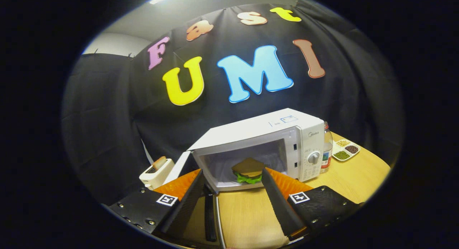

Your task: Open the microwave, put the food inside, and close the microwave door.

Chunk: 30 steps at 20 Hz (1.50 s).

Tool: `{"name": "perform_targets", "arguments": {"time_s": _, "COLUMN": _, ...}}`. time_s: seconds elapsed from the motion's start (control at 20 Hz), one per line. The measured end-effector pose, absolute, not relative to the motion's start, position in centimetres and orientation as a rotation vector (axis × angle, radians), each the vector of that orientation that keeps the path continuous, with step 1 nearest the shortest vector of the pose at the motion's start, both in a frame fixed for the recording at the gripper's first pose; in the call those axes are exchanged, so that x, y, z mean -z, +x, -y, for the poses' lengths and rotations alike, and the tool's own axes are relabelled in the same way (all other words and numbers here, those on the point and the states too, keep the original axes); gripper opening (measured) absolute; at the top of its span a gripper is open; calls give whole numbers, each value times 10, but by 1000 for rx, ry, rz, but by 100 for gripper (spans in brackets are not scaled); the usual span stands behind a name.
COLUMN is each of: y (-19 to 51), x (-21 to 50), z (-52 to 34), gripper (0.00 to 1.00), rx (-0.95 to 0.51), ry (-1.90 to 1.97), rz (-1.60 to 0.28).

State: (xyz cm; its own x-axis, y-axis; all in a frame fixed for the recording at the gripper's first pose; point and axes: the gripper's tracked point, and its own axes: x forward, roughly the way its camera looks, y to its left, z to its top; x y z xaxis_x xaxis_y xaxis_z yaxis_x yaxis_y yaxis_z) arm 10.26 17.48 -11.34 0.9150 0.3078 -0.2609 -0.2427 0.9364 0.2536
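The table (251, 213), pale wood, carries everything here, with an orange mat (290, 186) lying under and in front of the microwave (265, 137). The microwave sits beyond the fingers, turned a little, and its door (177, 170) is swung wide to the side, so step 1 of the task looks done. A bottle (327, 146) stands just beside the microwave's control side, and a small tray (345, 150) with 3 compartments of grains or seeds lies near it. On the other side, close to the open door, a toaster (156, 172) holds a slice of bread.

The sandwich (248, 170), brown bread over green lettuce, lies at the mouth of the open cavity, just ahead of the fingertips and between them. Whether it rests fully on the cavity floor or hangs at the lip I cannot tell.

The gripper (233, 175) has its fingers spread apart, flanking the sandwich; 1 finger seems to touch its edge, but I cannot say both press on it, so I judge it released or nearly so.

By my reading, 2 of 3 steps are done or almost done: door opened, food placed. Closing the door is left.
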Motion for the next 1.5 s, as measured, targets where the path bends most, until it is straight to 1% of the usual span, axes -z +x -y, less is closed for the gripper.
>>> {"name": "perform_targets", "arguments": {"time_s": 0.15, "y": 70, "x": 88, "z": -204, "gripper": 97, "rx": -369, "ry": 159, "rz": -256}}
{"name": "perform_targets", "arguments": {"time_s": 0.5, "y": -3, "x": 56, "z": -296, "gripper": 97, "rx": -598, "ry": 147, "rz": -216}}
{"name": "perform_targets", "arguments": {"time_s": 0.65, "y": -34, "x": 57, "z": -334, "gripper": 97, "rx": -710, "ry": 117, "rz": -209}}
{"name": "perform_targets", "arguments": {"time_s": 0.8, "y": -60, "x": 79, "z": -360, "gripper": 93, "rx": -783, "ry": 81, "rz": -251}}
{"name": "perform_targets", "arguments": {"time_s": 0.85, "y": -68, "x": 90, "z": -368, "gripper": 82, "rx": -808, "ry": 74, "rz": -276}}
{"name": "perform_targets", "arguments": {"time_s": 0.9, "y": -74, "x": 98, "z": -373, "gripper": 81, "rx": -821, "ry": 63, "rz": -300}}
{"name": "perform_targets", "arguments": {"time_s": 1.0, "y": -80, "x": 119, "z": -369, "gripper": 61, "rx": -814, "ry": 32, "rz": -341}}
{"name": "perform_targets", "arguments": {"time_s": 1.05, "y": -82, "x": 131, "z": -367, "gripper": 46, "rx": -805, "ry": 19, "rz": -366}}
{"name": "perform_targets", "arguments": {"time_s": 1.1, "y": -83, "x": 141, "z": -362, "gripper": 37, "rx": -796, "ry": 11, "rz": -385}}
{"name": "perform_targets", "arguments": {"time_s": 1.15, "y": -83, "x": 150, "z": -358, "gripper": 19, "rx": -786, "ry": 2, "rz": -415}}
{"name": "perform_targets", "arguments": {"time_s": 1.2, "y": -86, "x": 160, "z": -352, "gripper": 12, "rx": -791, "ry": 9, "rz": -451}}
{"name": "perform_targets", "arguments": {"time_s": 1.25, "y": -90, "x": 170, "z": -352, "gripper": 7, "rx": -807, "ry": 22, "rz": -488}}
{"name": "perform_targets", "arguments": {"time_s": 1.3, "y": -92, "x": 177, "z": -349, "gripper": 9, "rx": -817, "ry": 29, "rz": -518}}
{"name": "perform_targets", "arguments": {"time_s": 1.35, "y": -94, "x": 184, "z": -347, "gripper": 2, "rx": -827, "ry": 31, "rz": -549}}
{"name": "perform_targets", "arguments": {"time_s": 1.4, "y": -95, "x": 192, "z": -341, "gripper": 1, "rx": -827, "ry": 24, "rz": -586}}
{"name": "perform_targets", "arguments": {"time_s": 1.5, "y": -85, "x": 200, "z": -327, "gripper": 1, "rx": -780, "ry": 2, "rz": -588}}
